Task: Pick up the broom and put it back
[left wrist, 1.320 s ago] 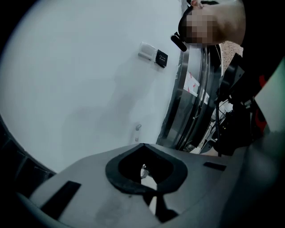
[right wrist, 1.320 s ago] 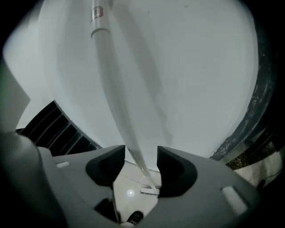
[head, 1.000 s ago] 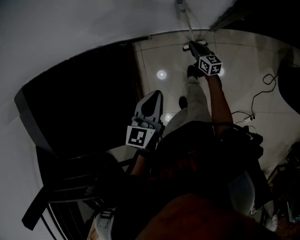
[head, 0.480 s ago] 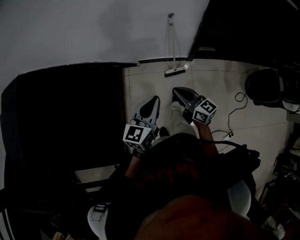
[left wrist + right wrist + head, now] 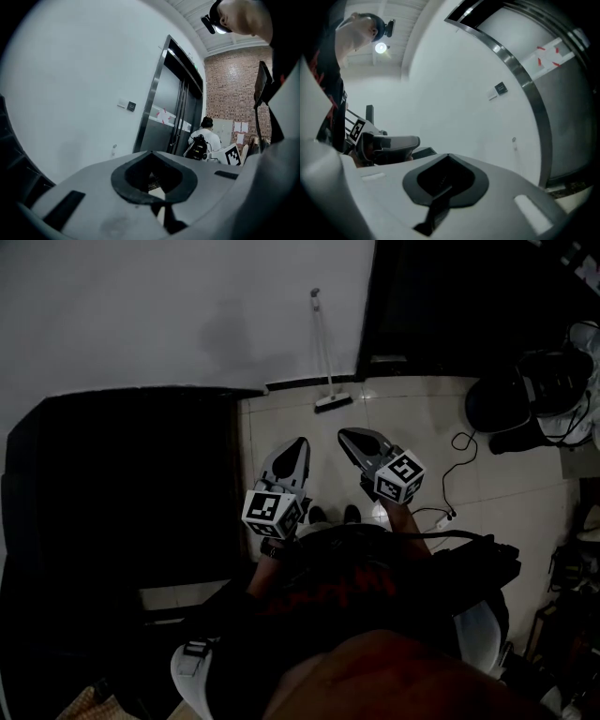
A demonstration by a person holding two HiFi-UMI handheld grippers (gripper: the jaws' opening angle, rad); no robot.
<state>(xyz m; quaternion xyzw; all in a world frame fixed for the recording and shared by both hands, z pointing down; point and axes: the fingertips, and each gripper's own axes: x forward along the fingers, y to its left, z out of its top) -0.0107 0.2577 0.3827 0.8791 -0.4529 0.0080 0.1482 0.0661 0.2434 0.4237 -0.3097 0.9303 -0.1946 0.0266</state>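
The broom (image 5: 323,352) stands against the white wall (image 5: 169,306), its head on the tiled floor (image 5: 412,413) at the foot of the wall and its handle running up the wall, tilted a little toward 11 o'clock. No claw touches it. In the head view both claws hang side by side over the floor, at 6 o'clock from the broom and well apart from it. The left claw (image 5: 296,443) points toward 12 o'clock; its own view shows the jaws drawn together with only a thin slit between them, and nothing is held there. The right claw (image 5: 352,437) sits just at 3 o'clock of the left one, its tip turned toward 11 o'clock; its jaws are closed tight and empty too. Below the claws, at 6 o'clock, the toes of the person's shoes (image 5: 319,515) show on the tiles. A dark lift door (image 5: 450,306) lies at 2 o'clock from the broom, and a large dark shape (image 5: 122,484) that I cannot identify fills the floor at 9 o'clock of the claws. A cable (image 5: 461,460) trails over the tiles at 3 o'clock. The left gripper view also takes in a brick wall (image 5: 234,89) and another person (image 5: 206,138) seen from behind near the lift.
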